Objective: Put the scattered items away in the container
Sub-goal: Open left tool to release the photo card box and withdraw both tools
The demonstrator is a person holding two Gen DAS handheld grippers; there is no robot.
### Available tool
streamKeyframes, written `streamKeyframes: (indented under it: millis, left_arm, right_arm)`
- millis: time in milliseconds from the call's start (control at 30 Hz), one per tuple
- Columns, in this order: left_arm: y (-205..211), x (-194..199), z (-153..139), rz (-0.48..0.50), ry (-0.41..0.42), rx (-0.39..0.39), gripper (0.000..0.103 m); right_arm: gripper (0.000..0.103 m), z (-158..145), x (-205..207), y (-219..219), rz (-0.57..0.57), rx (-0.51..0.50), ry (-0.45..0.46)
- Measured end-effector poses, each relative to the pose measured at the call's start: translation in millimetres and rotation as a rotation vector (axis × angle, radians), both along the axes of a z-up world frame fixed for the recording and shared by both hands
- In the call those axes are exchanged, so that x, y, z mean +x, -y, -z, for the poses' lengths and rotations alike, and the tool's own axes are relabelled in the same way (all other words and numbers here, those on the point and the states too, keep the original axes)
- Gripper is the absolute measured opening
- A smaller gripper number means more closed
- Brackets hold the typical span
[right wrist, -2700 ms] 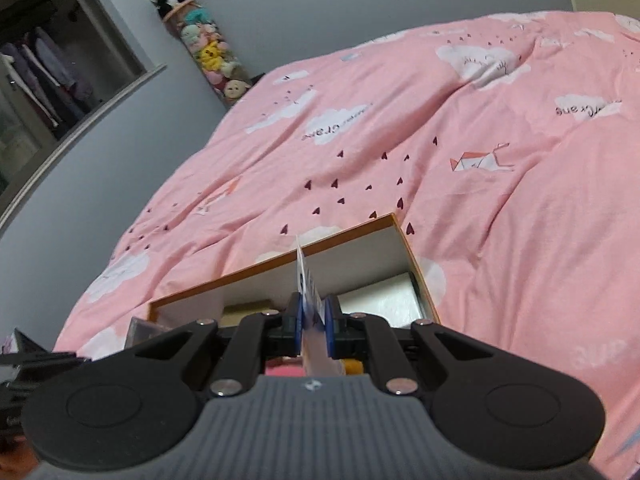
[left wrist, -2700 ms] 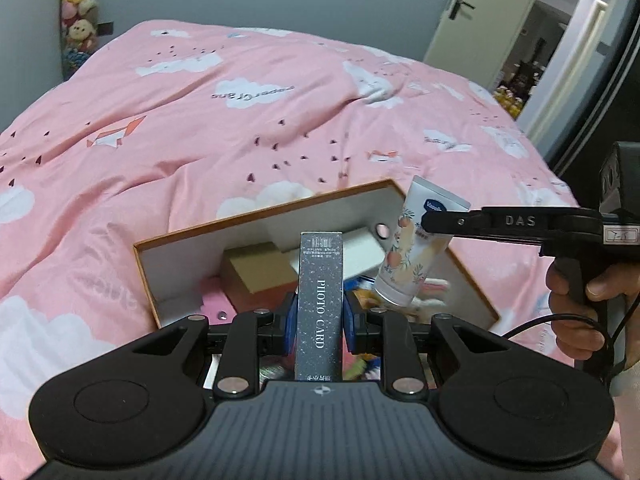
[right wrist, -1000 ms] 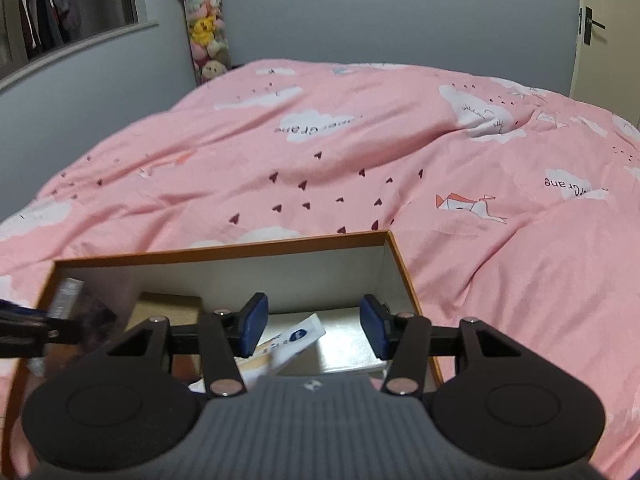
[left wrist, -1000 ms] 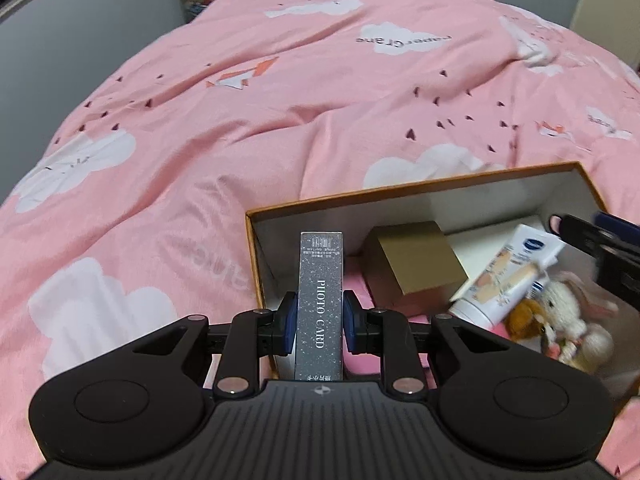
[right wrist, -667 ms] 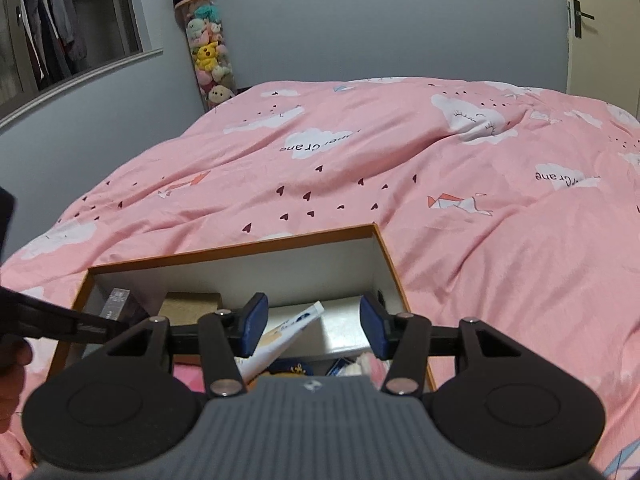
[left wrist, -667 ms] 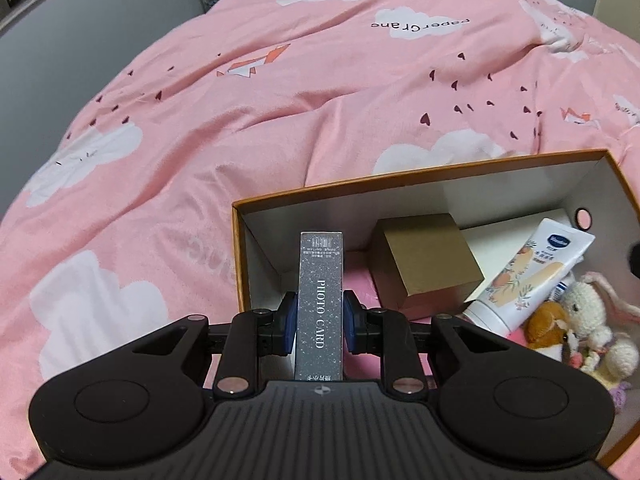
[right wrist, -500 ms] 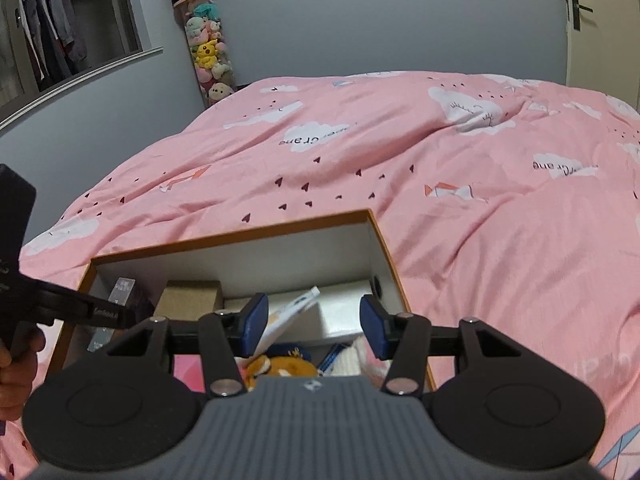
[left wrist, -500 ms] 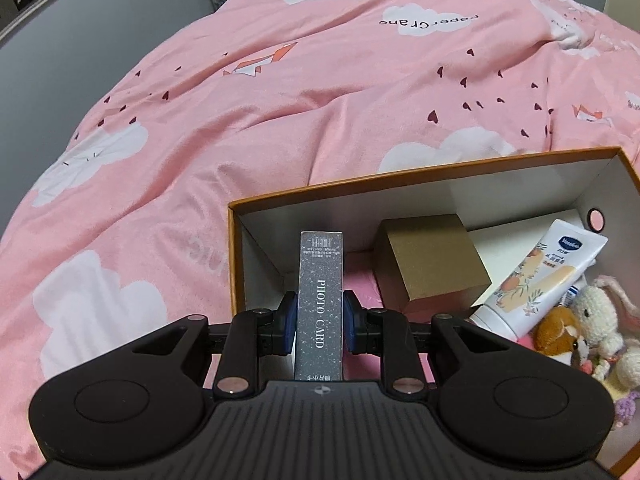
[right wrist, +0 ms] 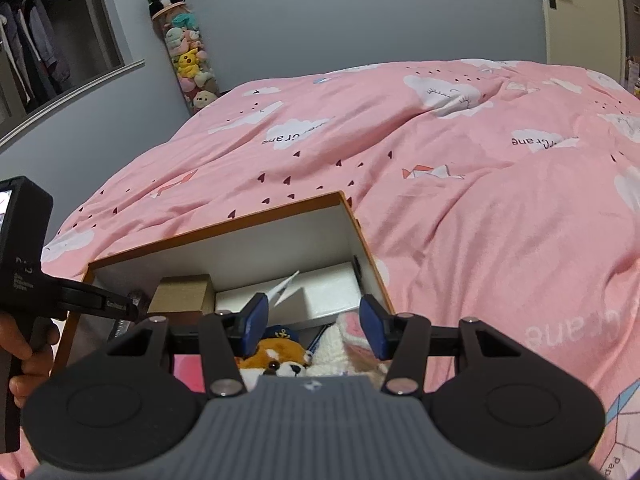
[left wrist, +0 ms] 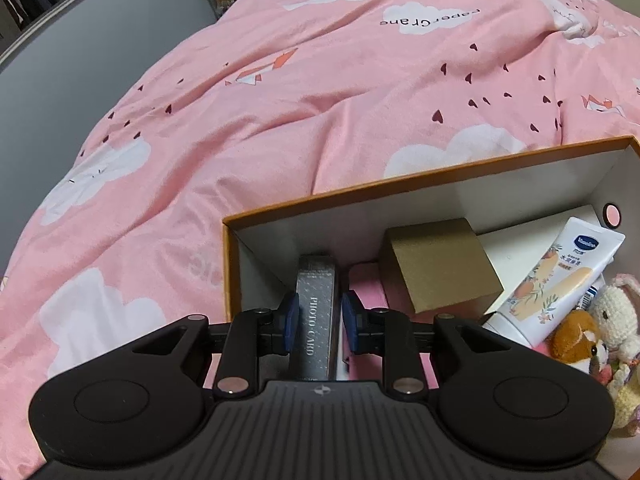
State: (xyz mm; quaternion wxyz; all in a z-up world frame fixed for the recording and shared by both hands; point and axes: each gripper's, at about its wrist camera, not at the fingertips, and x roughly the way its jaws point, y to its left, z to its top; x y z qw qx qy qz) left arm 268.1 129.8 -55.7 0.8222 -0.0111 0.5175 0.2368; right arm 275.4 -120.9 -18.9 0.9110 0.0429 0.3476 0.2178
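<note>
An open box with an orange rim (left wrist: 420, 187) and white walls sits on the pink bed; it also shows in the right wrist view (right wrist: 224, 227). My left gripper (left wrist: 319, 322) is over the box's left end. Its jaws stand slightly apart on either side of a grey PHOTO CARD box (left wrist: 316, 312) that sits lower between them inside the container. My right gripper (right wrist: 314, 326) is open and empty above the box's near right part. The box holds a brown carton (left wrist: 440, 262), a lotion tube (left wrist: 560, 276) and plush toys (right wrist: 276, 354).
The pink cloud-print duvet (right wrist: 480, 184) surrounds the box on all sides. A grey wall and a column of plush toys (right wrist: 186, 52) stand at the far end. A door (right wrist: 580, 12) is at the far right. The left hand-held gripper body (right wrist: 24, 264) is at the left.
The left jaws have opened a little and the PHOTO CARD box has dropped lower between them into the container. The right gripper stays open and has pulled back slightly.
</note>
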Motion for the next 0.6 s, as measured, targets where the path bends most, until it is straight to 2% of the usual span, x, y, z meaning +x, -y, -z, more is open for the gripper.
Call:
streamKeyframes:
  millis: [200,333,500,567,600]
  left_arm:
    - [-2,-5,-7,0.004,0.025,-0.01,0.029]
    - [0,-14,-20,0.023,0.064,-0.018,0.033]
    - [9,-34,-44,0.07,0.146,-0.029,0.036]
    - [15,-45,-56,0.101,0.196,-0.03,0.04]
    - [18,-51,-62,0.116,0.222,-0.03,0.045]
  right_arm:
    - [0.054,1,-4,2,0.007,0.0,-0.01]
    - [0.054,2,-10,2,-0.004,-0.005,-0.007]
    - [0.055,-5,-25,0,-0.055,-0.008,0.046]
    - [0.055,-10,-32,0,-0.077,-0.002,0.071]
    - [0.056,-12,-35,-1,-0.087,-0.001,0.084]
